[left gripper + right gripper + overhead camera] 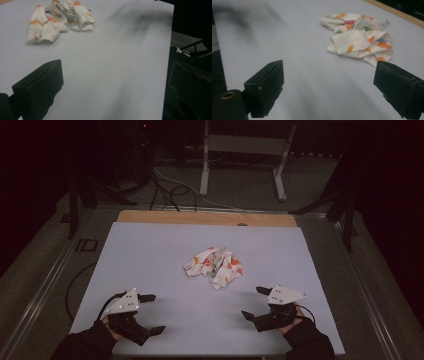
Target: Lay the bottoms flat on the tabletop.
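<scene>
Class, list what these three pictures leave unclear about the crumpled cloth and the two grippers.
- Cloth: its shape and underside, hidden by its own folds.
- Cloth tag, right gripper view: print too small.
- Left gripper, left gripper view: one jaw cut off by the edge.
- Right gripper: nothing held.

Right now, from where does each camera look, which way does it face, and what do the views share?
High view: above the person's side, looking forward and down on the table; left gripper, right gripper, both open.
Left gripper view: rides the left gripper, faces the crumpled cloth.
Right gripper view: rides the right gripper, faces the cloth between its jaws.
Shared: all three show the cloth, untouched.
</scene>
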Tool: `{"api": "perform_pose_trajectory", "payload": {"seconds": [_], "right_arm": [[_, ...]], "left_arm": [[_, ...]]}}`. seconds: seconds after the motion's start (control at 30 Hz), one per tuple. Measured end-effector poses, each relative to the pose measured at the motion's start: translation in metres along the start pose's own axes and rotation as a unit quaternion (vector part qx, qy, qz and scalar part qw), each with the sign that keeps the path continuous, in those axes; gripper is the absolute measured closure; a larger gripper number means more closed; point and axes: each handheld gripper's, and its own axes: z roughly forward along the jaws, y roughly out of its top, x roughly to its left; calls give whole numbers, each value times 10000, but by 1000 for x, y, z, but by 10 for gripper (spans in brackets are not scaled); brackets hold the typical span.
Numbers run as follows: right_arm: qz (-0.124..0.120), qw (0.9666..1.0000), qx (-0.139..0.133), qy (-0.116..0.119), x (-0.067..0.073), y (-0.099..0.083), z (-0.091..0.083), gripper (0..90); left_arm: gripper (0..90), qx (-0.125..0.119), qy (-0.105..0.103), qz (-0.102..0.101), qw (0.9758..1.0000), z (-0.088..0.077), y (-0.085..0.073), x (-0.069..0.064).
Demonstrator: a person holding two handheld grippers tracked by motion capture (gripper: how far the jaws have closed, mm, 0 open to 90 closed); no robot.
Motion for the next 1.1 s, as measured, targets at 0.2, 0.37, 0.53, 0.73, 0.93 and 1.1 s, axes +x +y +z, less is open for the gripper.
{"api": "perform_pose_trajectory", "payload": {"seconds": [0.2,0.37,0.53,0.73,0.93,1.1], "right_arm": [[13,9999,-56,-157,-4,12,9,94],[79,9998,-13,-185,-7,20,21,94],[182,9995,31,-242,-11,24,36,94],[353,9982,14,-478,-18,31,48,94],[470,9959,136,-766,-31,36,62,94],[510,9945,281,-869,-39,38,72,94]], "left_arm": [[3,-13,95,-31,9999,1,10,9],[3,-80,309,-103,9994,6,18,16],[3,-111,455,-165,9988,11,26,26],[3,-173,584,-269,9978,19,35,38],[3,-62,749,-377,9965,36,43,51],[3,38,972,-380,9945,54,48,61]]}}
